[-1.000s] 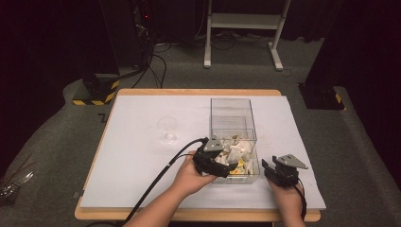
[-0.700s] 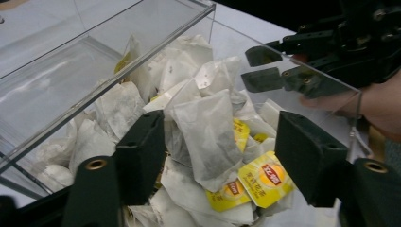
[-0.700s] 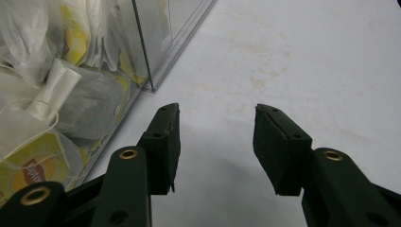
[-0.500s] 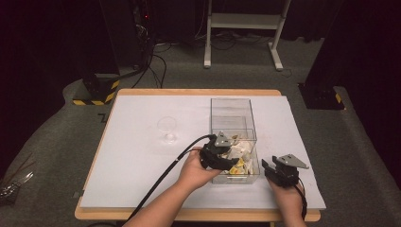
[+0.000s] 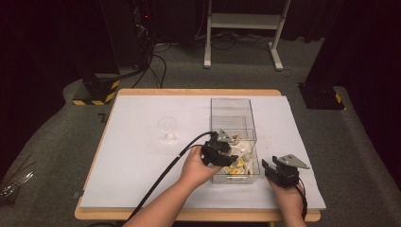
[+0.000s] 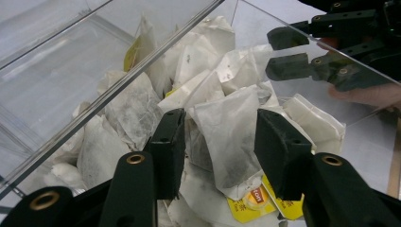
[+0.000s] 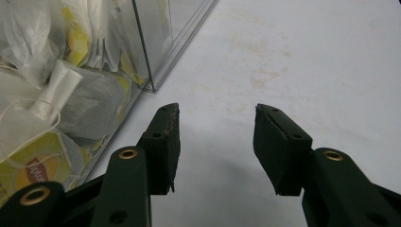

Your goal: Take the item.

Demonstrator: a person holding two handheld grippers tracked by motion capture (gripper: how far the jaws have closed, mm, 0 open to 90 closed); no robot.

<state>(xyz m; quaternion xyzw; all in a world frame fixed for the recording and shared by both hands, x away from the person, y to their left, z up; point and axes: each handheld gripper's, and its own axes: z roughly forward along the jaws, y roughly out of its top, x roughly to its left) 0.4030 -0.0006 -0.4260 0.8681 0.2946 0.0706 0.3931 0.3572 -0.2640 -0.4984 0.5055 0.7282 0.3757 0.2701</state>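
Left tool (image 6: 215,146) inside clear box (image 5: 230,106), jaws just been closing around upright tea bag (image 6: 229,137), pads not clearly pressing yet. Bag dead ahead, long axis vertical. Right tool (image 7: 215,142) released, empty, on table (image 5: 137,142) beside box. Bag's lower end buried in pile.

A dark grey carpeted floor (image 5: 56,142) spreads across the frame, with a wooden-edged table under a white sheet cover (image 5: 137,156) at the centre. At the top centre stands a white metal stand with two splayed legs (image 5: 243,28). Upper left, a black equipment rack with a small red light (image 5: 127,33) rises from a yellow-and-black striped base (image 5: 94,92), with black cables (image 5: 158,61) trailing beside it. Black curtains (image 5: 369,56) darken the right side.
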